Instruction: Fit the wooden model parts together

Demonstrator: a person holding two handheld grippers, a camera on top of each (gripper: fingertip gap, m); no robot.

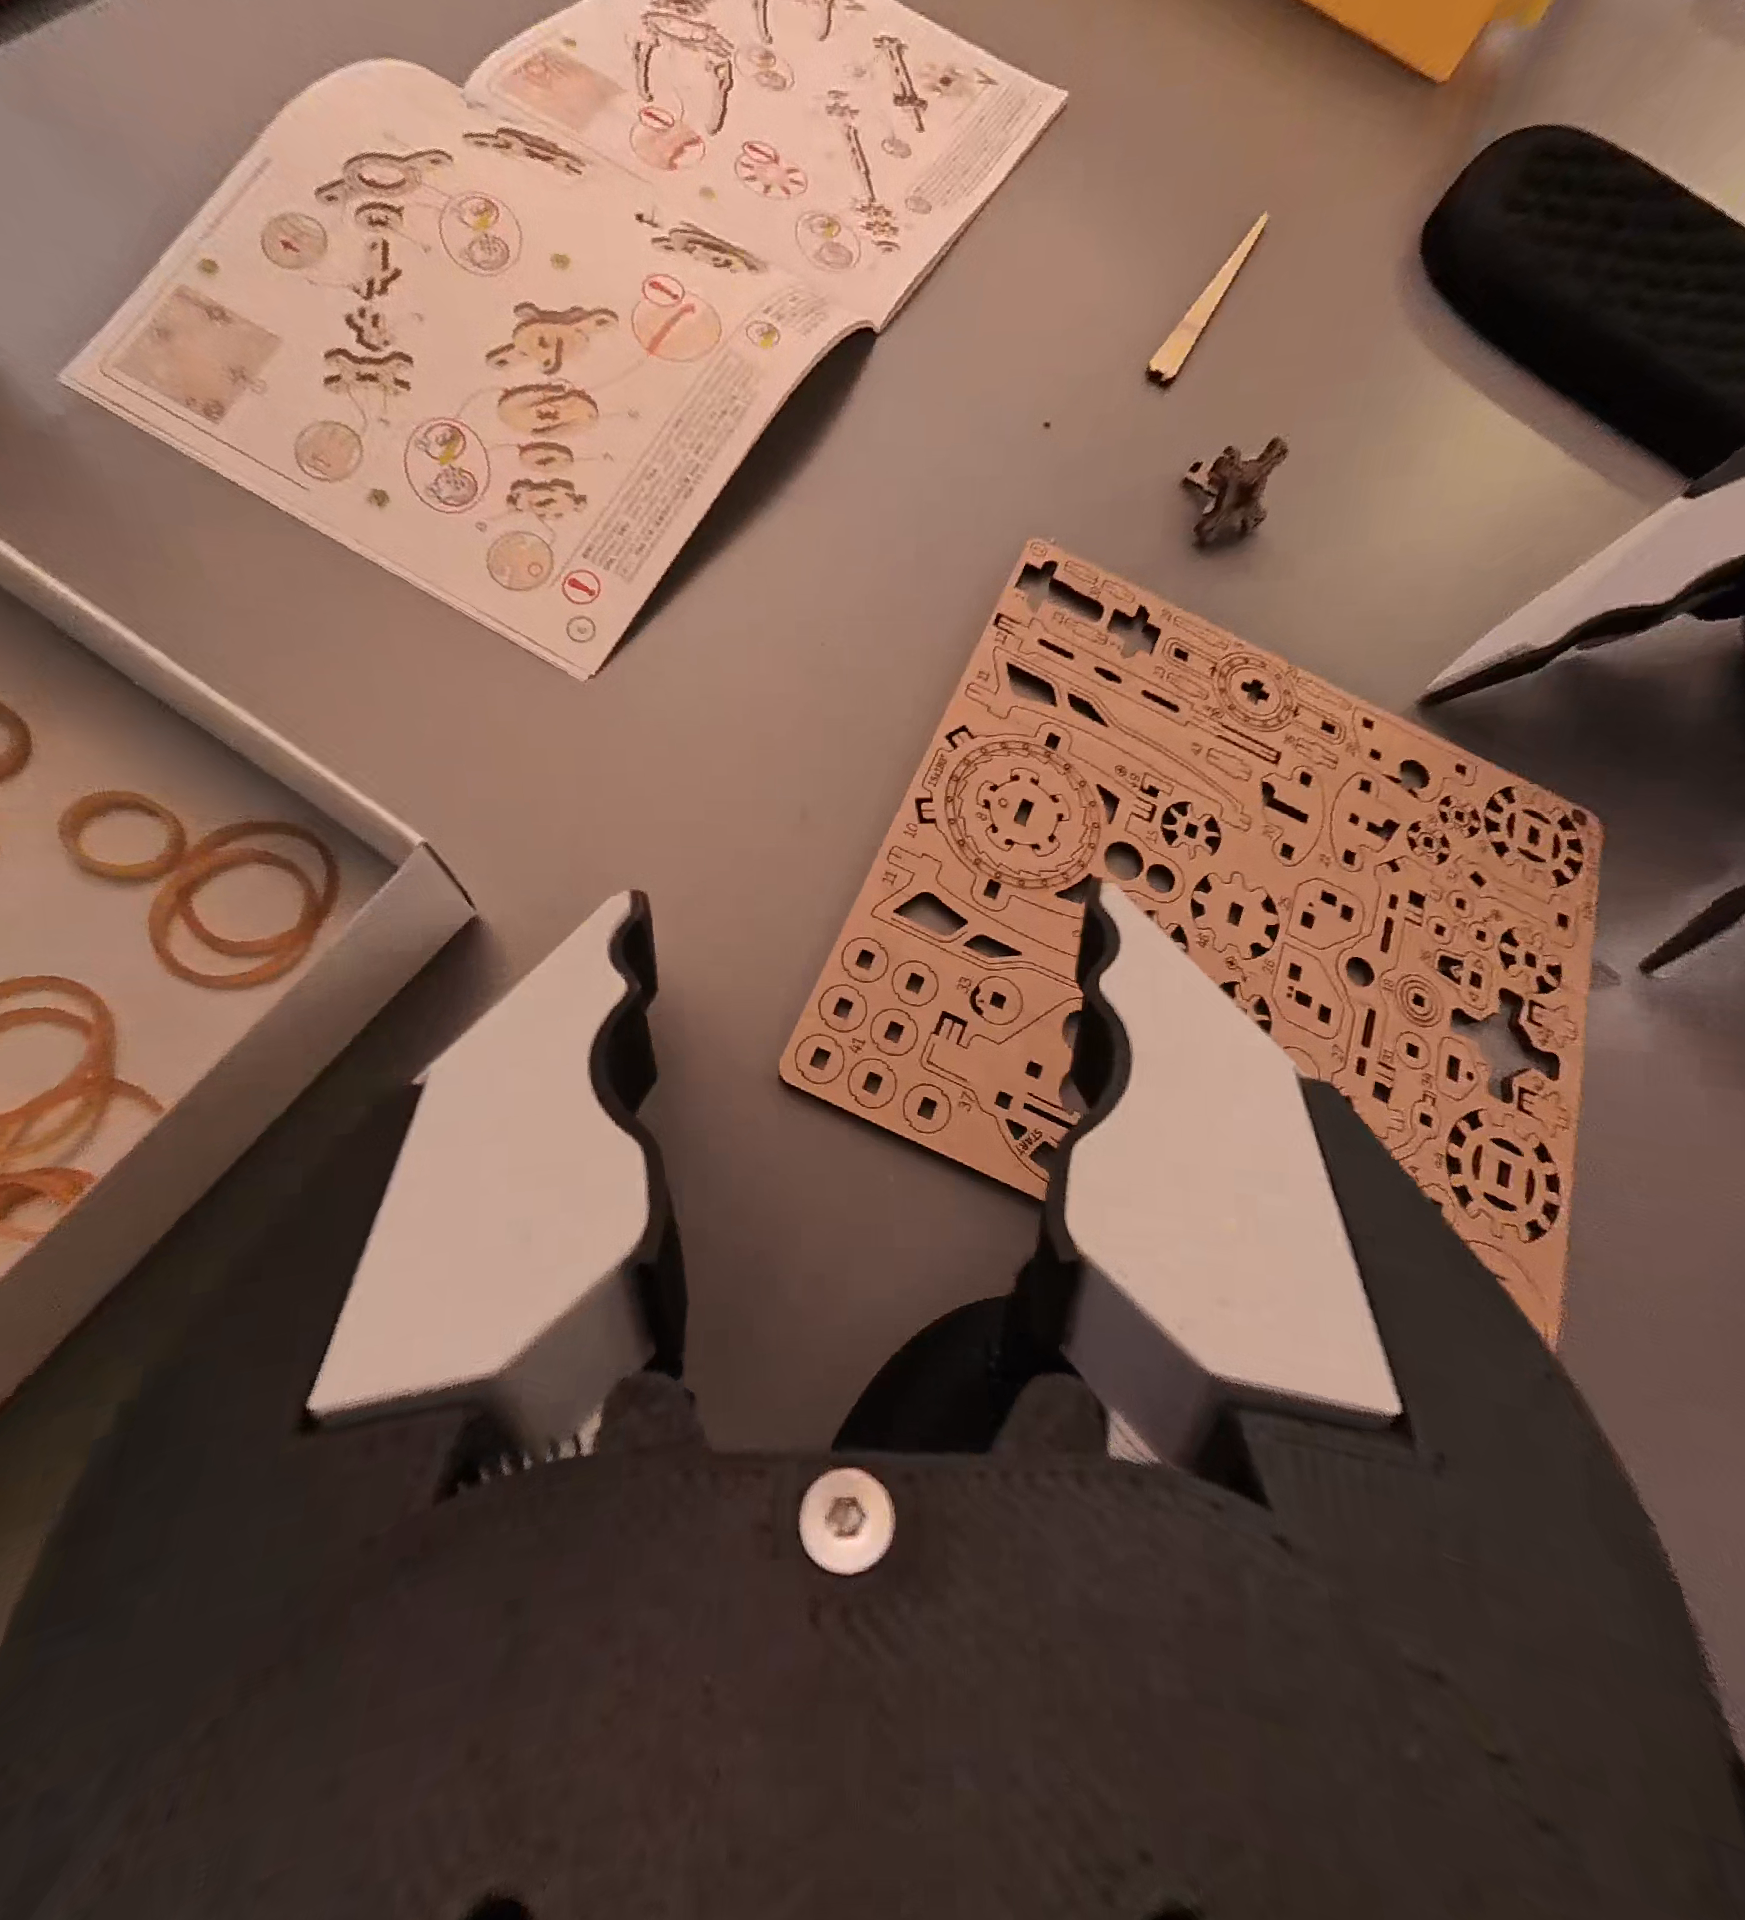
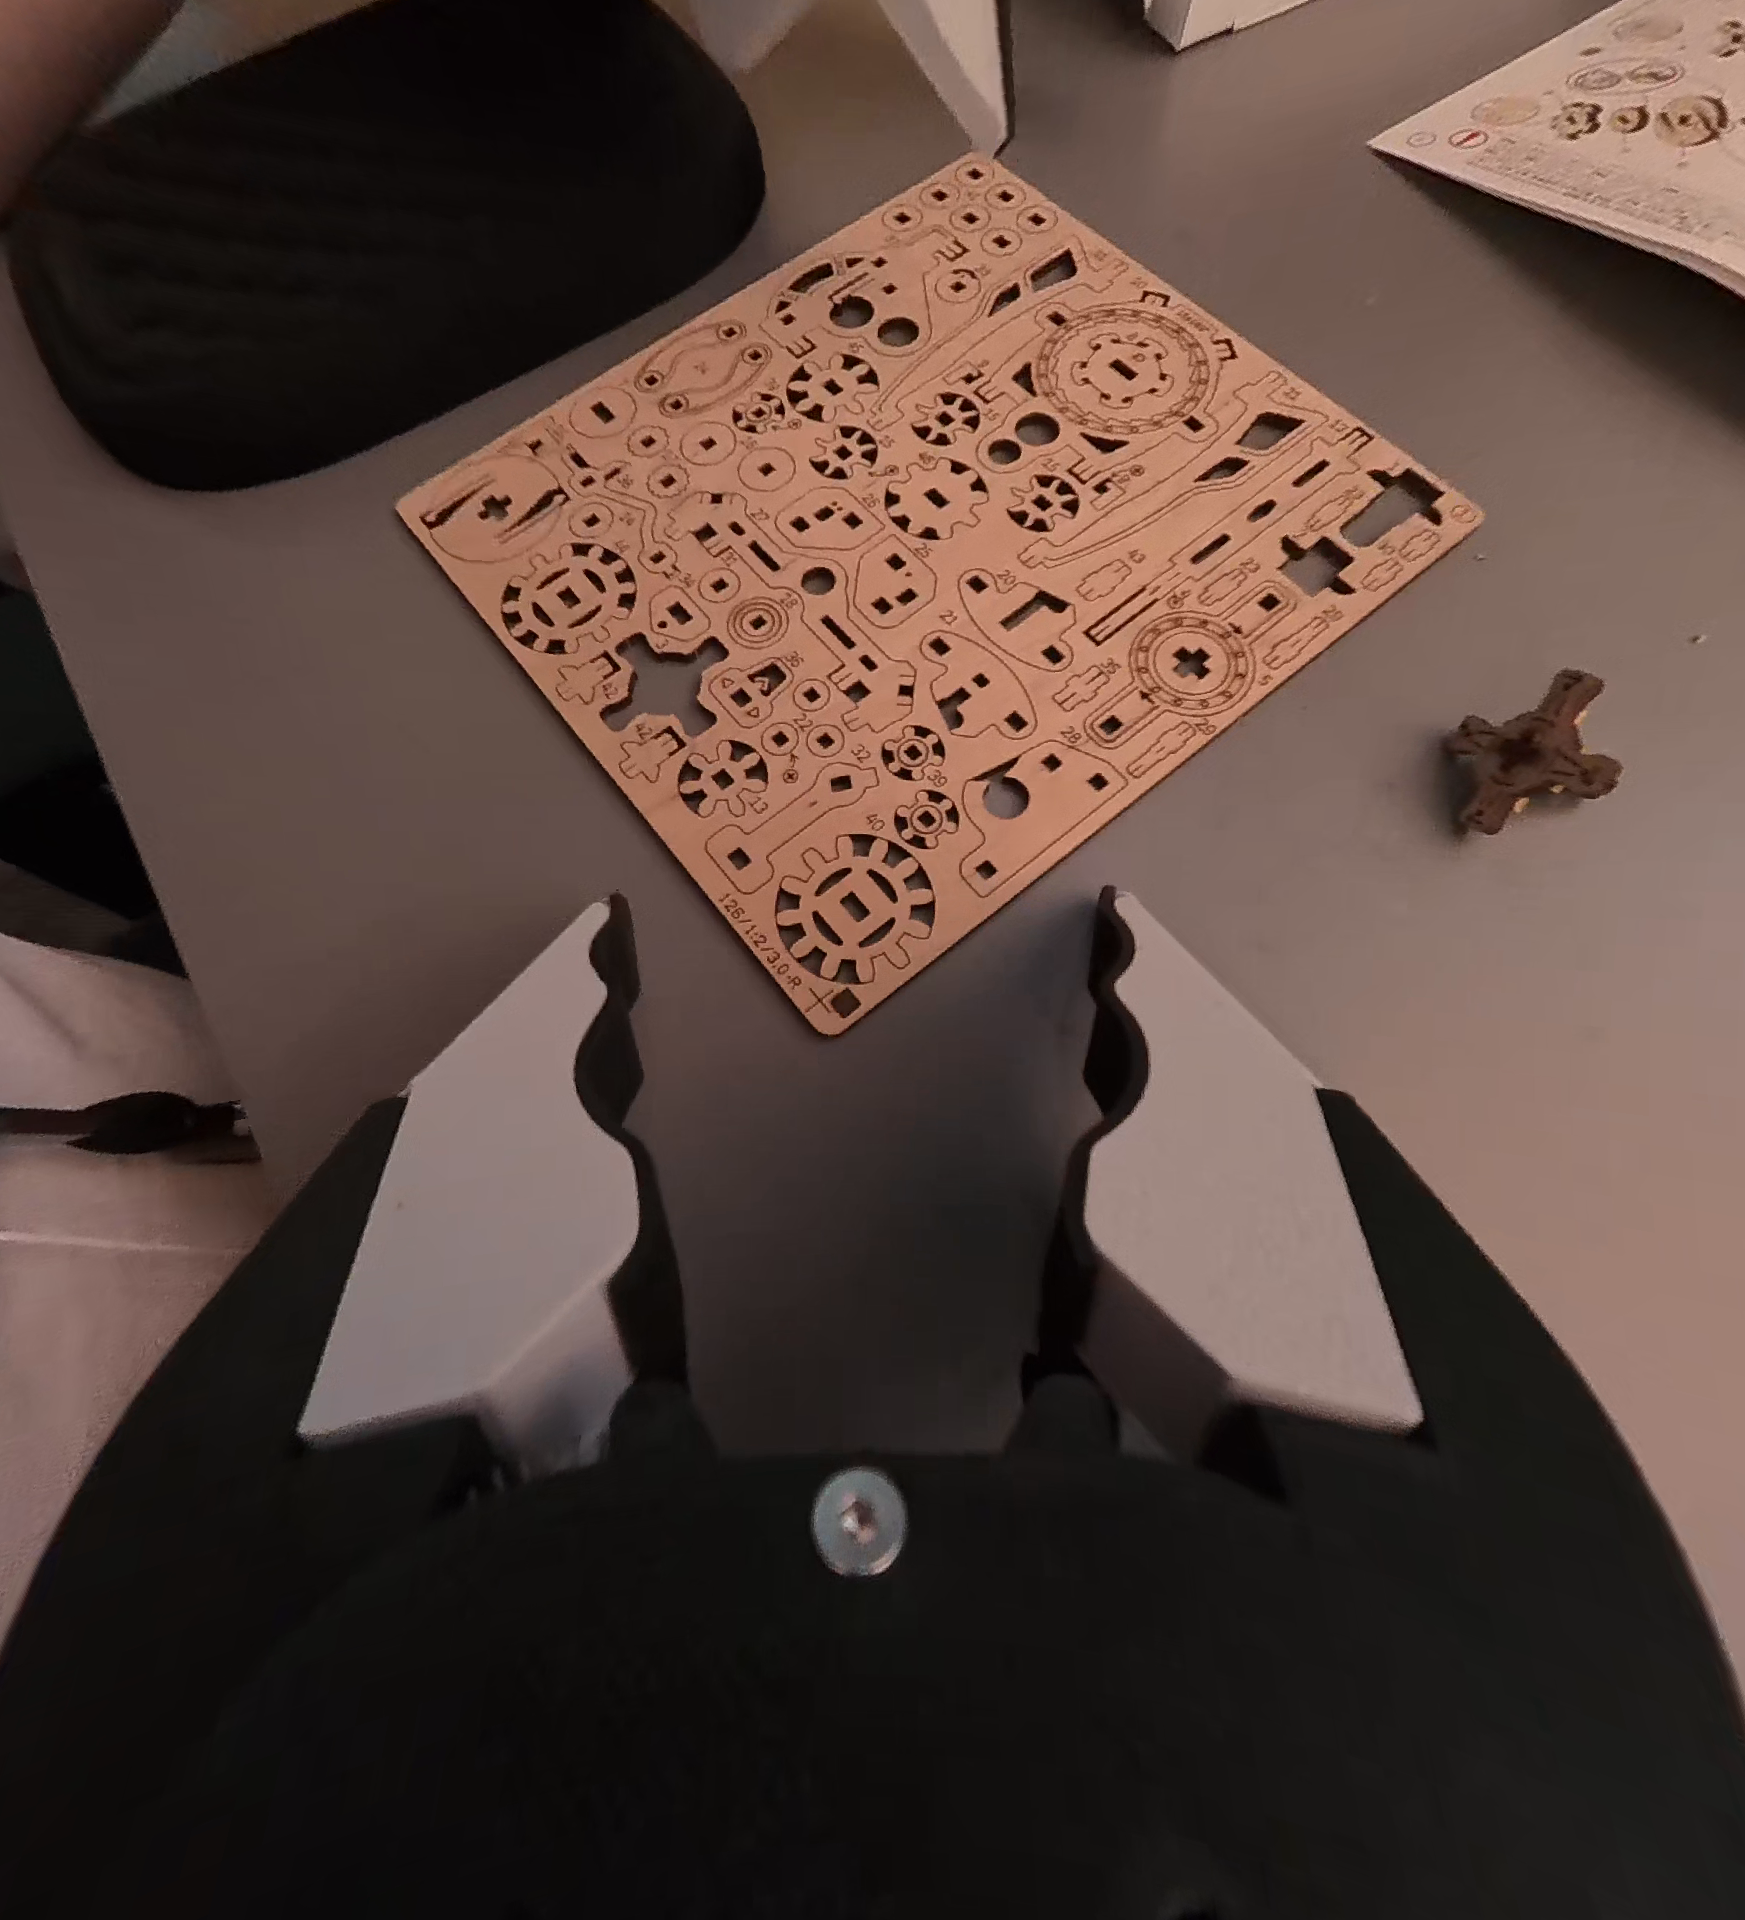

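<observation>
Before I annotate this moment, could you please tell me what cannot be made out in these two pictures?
- Wooden parts sheet: left wrist view, near corner hidden behind the left gripper.
- Instruction booklet: cut off by the top edge in the left wrist view, by the right edge in the right wrist view.
- Small dark assembled piece: too small in both views to tell its parts.
- Tray of rubber bands: cut off by the left edge.

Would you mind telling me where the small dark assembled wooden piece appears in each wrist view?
Left wrist view: the small dark assembled piece sits upper right of centre on the grey table, just beyond the wooden parts sheet.
Right wrist view: the piece lies at the right edge, right of the sheet.
Shared landmark: the open instruction booklet.
</observation>
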